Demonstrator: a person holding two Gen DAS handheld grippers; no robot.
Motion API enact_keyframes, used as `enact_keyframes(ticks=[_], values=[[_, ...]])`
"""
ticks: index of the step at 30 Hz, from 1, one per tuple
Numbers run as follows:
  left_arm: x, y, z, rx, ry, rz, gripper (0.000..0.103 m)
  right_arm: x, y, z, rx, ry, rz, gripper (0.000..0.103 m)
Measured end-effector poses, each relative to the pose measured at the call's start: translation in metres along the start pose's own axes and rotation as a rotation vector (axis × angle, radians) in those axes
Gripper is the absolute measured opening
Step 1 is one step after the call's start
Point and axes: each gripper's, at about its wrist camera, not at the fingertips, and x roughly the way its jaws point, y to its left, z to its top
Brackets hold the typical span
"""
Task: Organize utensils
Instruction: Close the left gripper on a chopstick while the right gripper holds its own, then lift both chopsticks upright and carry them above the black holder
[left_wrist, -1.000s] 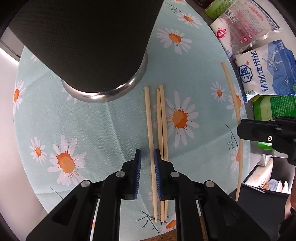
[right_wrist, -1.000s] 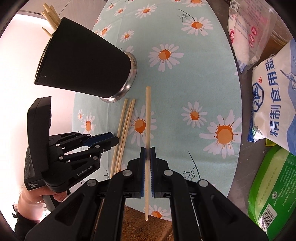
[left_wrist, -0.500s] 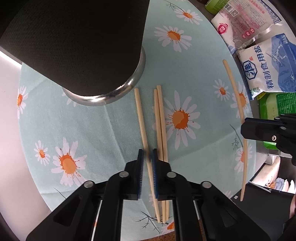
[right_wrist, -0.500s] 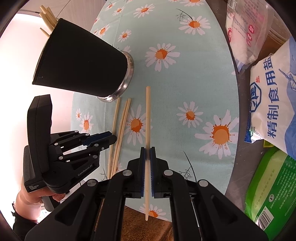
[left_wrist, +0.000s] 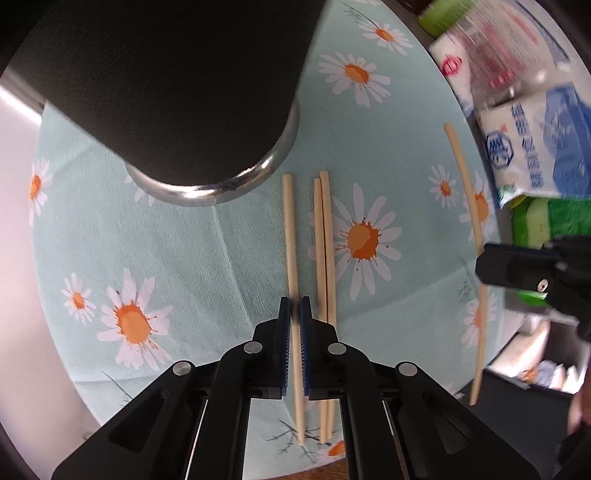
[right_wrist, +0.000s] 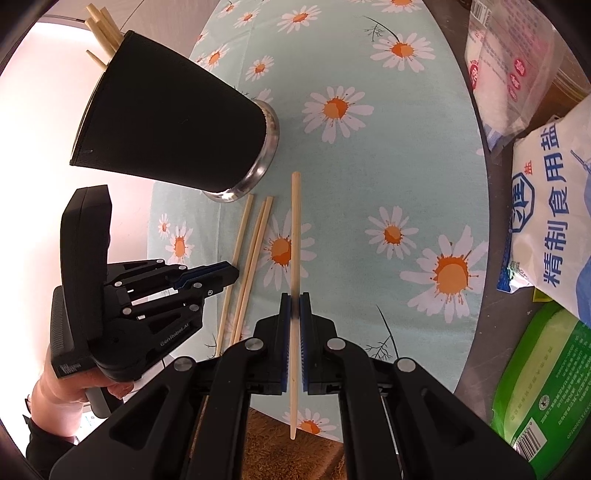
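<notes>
Chopsticks are partly sorted: our right gripper (right_wrist: 294, 312) clamps one chopstick (right_wrist: 294, 236) lifted over the table (right_wrist: 369, 155), while our left gripper (left_wrist: 294, 314) pinches another chopstick (left_wrist: 290, 236). Two loose chopsticks (left_wrist: 325, 243) lie just beside it. Several already stand in the black holder (right_wrist: 173, 122), so four remain, we judge.

bright daylight, blown-out left, fisheye edges, blurred packets (left_wrist: 524, 122)

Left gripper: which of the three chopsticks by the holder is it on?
The leftmost chopstick, lying apart from the touching pair; the left gripper is closed on it.
</notes>
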Motion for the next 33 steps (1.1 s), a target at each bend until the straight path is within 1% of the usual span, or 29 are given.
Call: enact_keyframes(ticks=[8,14,19,23,27,33], values=[[-0.018,0.012,-0.007,-0.002,-0.048,-0.050,0.004,0.002,0.008,0.000,0.000,0.006,0.010,0.006],[-0.041,0.018,-0.029,0.037,-0.094,-0.098,0.004,-0.002,0.026,-0.007,-0.043,-0.017,0.029,0.006],[-0.066,0.023,-0.046,0.051,-0.145,-0.123,0.004,-0.019,0.047,-0.015,-0.109,-0.096,0.039,0.006],[-0.093,0.029,-0.059,0.060,-0.212,-0.150,0.004,-0.035,0.066,-0.023,-0.172,-0.176,0.071,0.006],[-0.117,0.027,-0.064,0.069,-0.280,-0.167,0.004,-0.051,0.082,-0.029,-0.222,-0.257,0.113,0.006],[-0.157,0.026,-0.066,0.095,-0.401,-0.188,0.004,-0.078,0.104,-0.025,-0.286,-0.358,0.148,0.006]])
